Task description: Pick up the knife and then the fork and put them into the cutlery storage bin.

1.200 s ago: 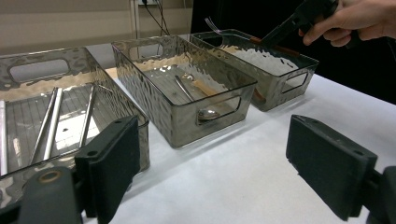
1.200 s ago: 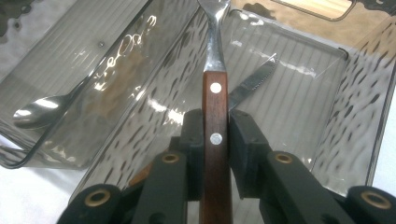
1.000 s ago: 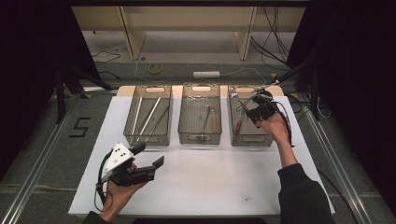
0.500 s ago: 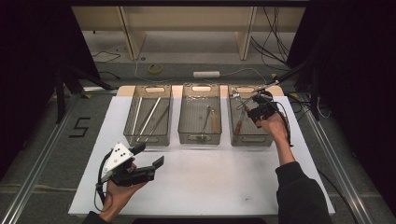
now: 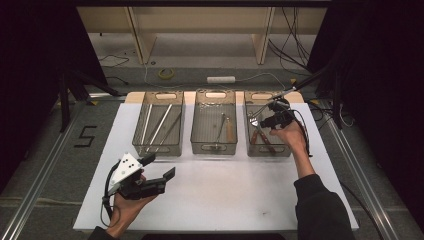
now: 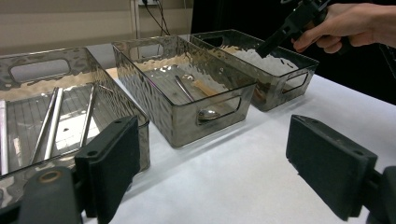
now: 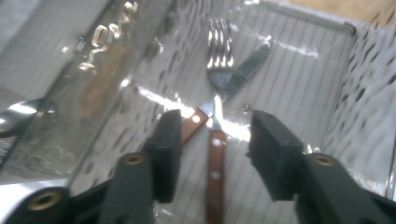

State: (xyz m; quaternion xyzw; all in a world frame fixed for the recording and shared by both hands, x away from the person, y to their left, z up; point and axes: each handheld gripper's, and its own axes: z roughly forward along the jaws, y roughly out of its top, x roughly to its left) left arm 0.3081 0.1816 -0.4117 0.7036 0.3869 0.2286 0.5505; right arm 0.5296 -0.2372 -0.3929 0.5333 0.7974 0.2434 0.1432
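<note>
Wood-handled steel fork (image 7: 217,88) lies in ribbed clear bin (image 7: 303,79).

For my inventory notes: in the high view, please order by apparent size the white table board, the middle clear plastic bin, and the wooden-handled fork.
1. White table board, largest.
2. Middle clear plastic bin.
3. Wooden-handled fork, smallest, lying in the right-hand bin.

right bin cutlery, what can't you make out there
- Fork and knife handle ends: cut off by the bottom edge and right gripper, right gripper view.
- Same cutlery, high view: too small, partly behind the hand.
- Left gripper view: blurred by the rippled bin wall.
</note>
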